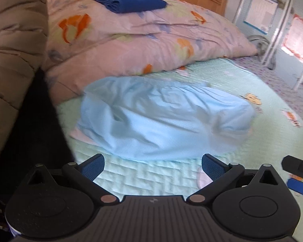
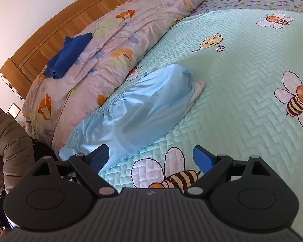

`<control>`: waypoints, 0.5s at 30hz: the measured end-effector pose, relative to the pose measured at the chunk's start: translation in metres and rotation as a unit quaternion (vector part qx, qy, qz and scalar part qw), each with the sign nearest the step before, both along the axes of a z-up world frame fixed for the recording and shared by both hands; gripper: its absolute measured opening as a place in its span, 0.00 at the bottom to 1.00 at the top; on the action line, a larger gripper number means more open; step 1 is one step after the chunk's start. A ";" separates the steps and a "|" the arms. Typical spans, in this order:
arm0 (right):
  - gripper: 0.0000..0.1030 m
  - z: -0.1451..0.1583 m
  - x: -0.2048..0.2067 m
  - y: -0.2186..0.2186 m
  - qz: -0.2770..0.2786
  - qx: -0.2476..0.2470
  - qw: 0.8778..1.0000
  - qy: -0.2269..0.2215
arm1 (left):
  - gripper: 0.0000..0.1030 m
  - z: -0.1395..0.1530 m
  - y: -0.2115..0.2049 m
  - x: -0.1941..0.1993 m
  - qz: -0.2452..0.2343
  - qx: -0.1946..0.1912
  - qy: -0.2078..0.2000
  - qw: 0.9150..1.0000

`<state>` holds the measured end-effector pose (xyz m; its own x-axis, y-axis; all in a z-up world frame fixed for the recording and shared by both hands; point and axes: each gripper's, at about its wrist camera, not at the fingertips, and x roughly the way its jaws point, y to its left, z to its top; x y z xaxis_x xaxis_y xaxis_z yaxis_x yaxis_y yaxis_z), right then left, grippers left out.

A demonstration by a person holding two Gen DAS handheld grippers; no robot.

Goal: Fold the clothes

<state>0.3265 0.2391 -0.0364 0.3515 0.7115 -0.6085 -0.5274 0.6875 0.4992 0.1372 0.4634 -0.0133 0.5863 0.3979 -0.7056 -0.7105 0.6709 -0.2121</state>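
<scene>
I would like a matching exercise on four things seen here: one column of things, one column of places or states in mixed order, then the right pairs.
Things:
1. light blue crumpled garment
2. dark blue folded cloth
3. left gripper
4. wooden headboard

Places or states:
A. on the floral pink duvet
B. behind the duvet
C. on the green bee-print quilt
D. open, holding nothing

Pairs: 1-C, 2-A, 3-D, 4-B

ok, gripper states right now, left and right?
Left gripper: open, holding nothing, light blue garment just ahead.
Right gripper: open, holding nothing, near the garment's edge.
</scene>
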 end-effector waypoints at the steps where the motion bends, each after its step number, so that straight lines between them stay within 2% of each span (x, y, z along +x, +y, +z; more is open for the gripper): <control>1: 0.88 0.001 -0.003 -0.005 -0.004 0.003 1.000 -0.003 | 0.99 0.000 -0.003 0.000 -0.011 -0.010 -0.006 1.000; 4: 0.88 0.006 -0.014 -0.033 -0.019 0.019 0.999 -0.018 | 0.99 0.001 -0.023 0.003 -0.084 -0.041 -0.038 0.995; 7: 0.88 0.008 -0.029 -0.074 -0.050 0.028 0.998 -0.031 | 0.99 0.003 -0.057 0.010 -0.162 -0.054 -0.059 0.984; 12: 0.88 0.002 -0.060 -0.159 -0.117 0.034 0.992 -0.046 | 0.99 0.000 -0.124 0.022 -0.278 -0.075 -0.056 0.956; 15: 0.88 -0.005 -0.078 -0.210 -0.162 0.028 0.985 -0.051 | 0.99 0.001 -0.166 0.020 -0.327 -0.064 -0.053 0.941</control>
